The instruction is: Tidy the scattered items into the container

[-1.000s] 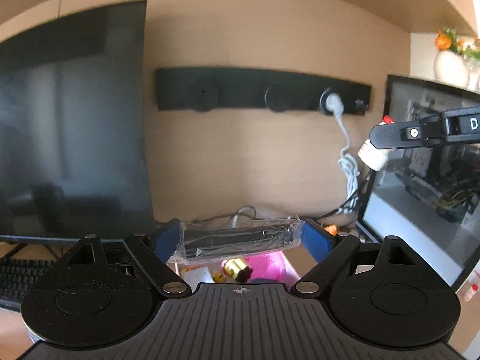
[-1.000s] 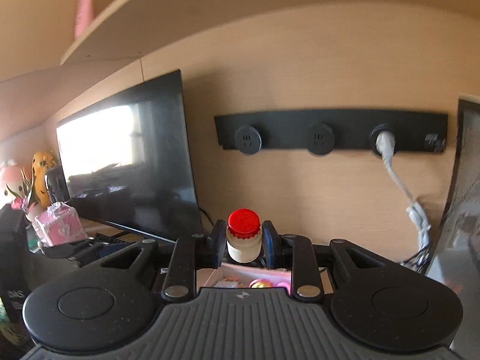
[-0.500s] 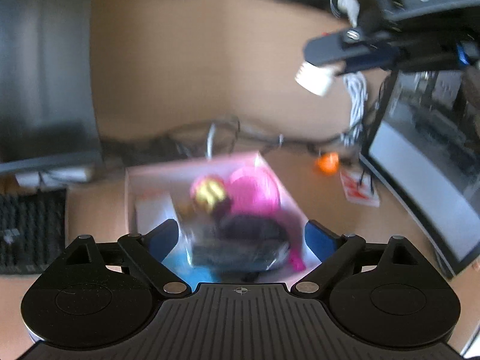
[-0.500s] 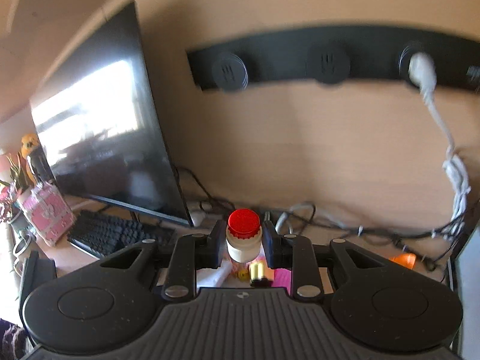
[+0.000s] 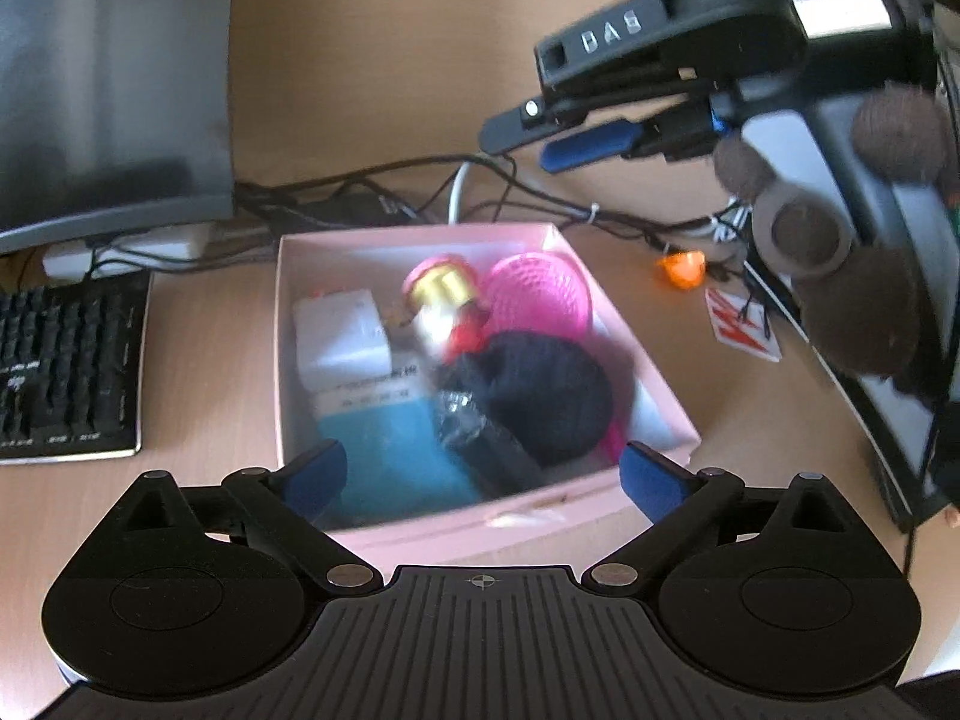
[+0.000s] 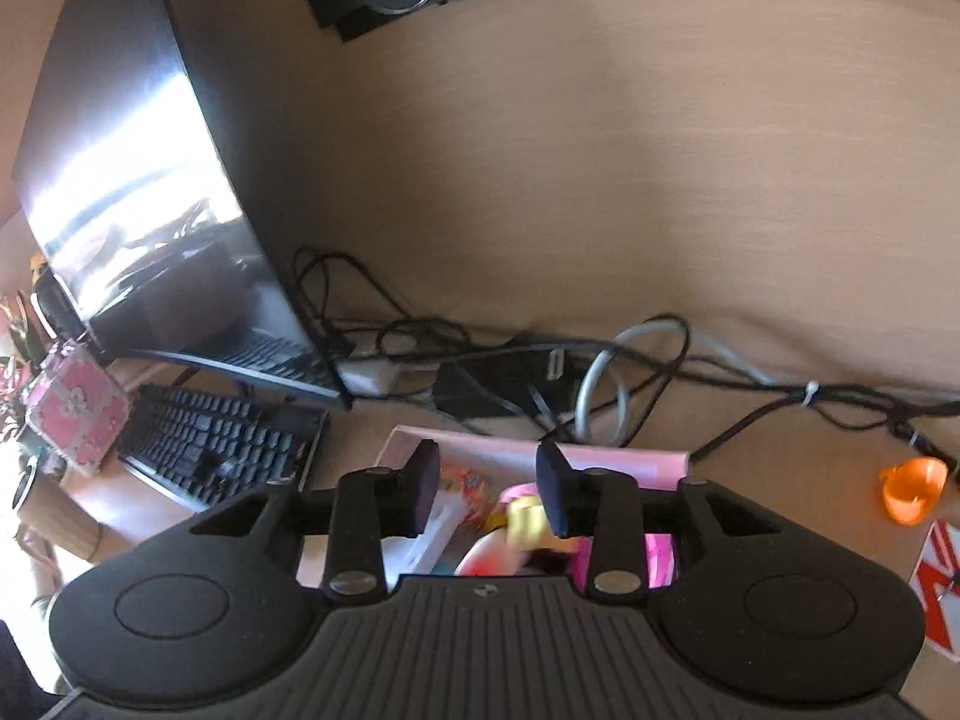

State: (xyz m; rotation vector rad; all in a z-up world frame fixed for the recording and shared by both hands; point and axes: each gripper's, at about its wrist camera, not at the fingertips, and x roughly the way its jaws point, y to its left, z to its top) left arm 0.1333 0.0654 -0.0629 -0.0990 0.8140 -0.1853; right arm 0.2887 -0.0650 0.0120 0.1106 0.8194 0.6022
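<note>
Under both grippers stands the pink box (image 5: 600, 498), which holds several items. My left gripper (image 5: 480, 471) hangs over its near rim, jaws opening wide with nothing between them. The plastic-wrapped black item (image 5: 486, 444) lies in the box just beyond its fingertips. My right gripper (image 5: 543, 138) hovers above the far right of the box, jaws opening. The small white bottle with the red cap (image 5: 444, 333) is a blur inside the box, free of the pads. In the right wrist view the right gripper (image 6: 486, 480) is empty, and the bottle (image 6: 492, 555) shows below it over the box (image 6: 624, 456).
A dark monitor (image 5: 108, 78) and a black keyboard (image 5: 66, 372) stand left of the box. Tangled cables (image 5: 420, 186) run along the wall behind it. A small orange piece (image 5: 681, 267) and a second screen (image 5: 888, 408) are on the right. A pink gift box (image 6: 75, 414) sits far left.
Both grippers came down over the pink box. The left one let go of the plastic-wrapped item, which now lies in the box. The right one opened and the bottle dropped out.
</note>
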